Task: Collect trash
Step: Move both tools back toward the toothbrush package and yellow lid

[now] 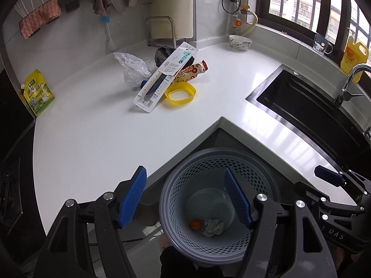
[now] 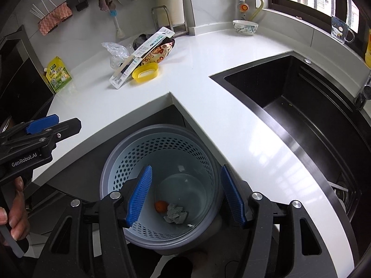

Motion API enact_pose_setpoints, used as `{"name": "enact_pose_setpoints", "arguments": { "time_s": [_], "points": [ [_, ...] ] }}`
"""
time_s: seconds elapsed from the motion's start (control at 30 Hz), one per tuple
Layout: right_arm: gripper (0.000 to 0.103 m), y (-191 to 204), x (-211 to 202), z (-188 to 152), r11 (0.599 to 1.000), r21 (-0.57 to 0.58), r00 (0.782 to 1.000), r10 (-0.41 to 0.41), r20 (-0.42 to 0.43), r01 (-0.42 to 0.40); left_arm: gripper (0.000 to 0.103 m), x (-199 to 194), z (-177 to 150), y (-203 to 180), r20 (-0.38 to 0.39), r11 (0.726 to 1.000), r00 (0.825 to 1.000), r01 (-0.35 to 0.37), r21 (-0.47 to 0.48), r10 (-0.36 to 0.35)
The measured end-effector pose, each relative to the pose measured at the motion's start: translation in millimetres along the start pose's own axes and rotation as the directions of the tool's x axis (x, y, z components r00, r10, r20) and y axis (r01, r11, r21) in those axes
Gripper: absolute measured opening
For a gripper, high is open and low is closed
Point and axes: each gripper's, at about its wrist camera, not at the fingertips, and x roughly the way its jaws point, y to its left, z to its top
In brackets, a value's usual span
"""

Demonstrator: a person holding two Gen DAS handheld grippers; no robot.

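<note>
Trash (image 1: 162, 76) lies piled far across the tabletop (image 1: 92, 127), long card packet angled toward the left tongs (image 1: 185, 197); both left and right tongs (image 2: 185, 197) gape empty over the bin (image 2: 160, 139).

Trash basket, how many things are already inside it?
2. At the bottom of the trash basket lie a small orange round thing and, touching it, a crumpled grey paper. Gripper pads hide part of the bottom.

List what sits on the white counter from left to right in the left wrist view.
Green-yellow pouch → clear plastic bag → long white package → yellow lid → patterned bowl → sink.
</note>
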Motion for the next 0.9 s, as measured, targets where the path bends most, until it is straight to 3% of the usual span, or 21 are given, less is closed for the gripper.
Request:
{"name": "enact_pose_setpoints", "arguments": {
  "time_s": [0.43,0.9],
  "points": [
    [0.06,15.6,6.5,50.8,1.0,-0.004,0.998,0.003,0.066,-0.003,0.074,-14.8,37.1,27.3,0.079,1.0,0.997,-0.006,-0.012,0.007],
    [0.06,57.4,45.7,121.8,0.995,0.05,0.991,-0.094,0.091,0.09,0.075,27.8,109.5,95.7,0.137,0.999,0.99,0.009,0.05,-0.015]
  ]
}}
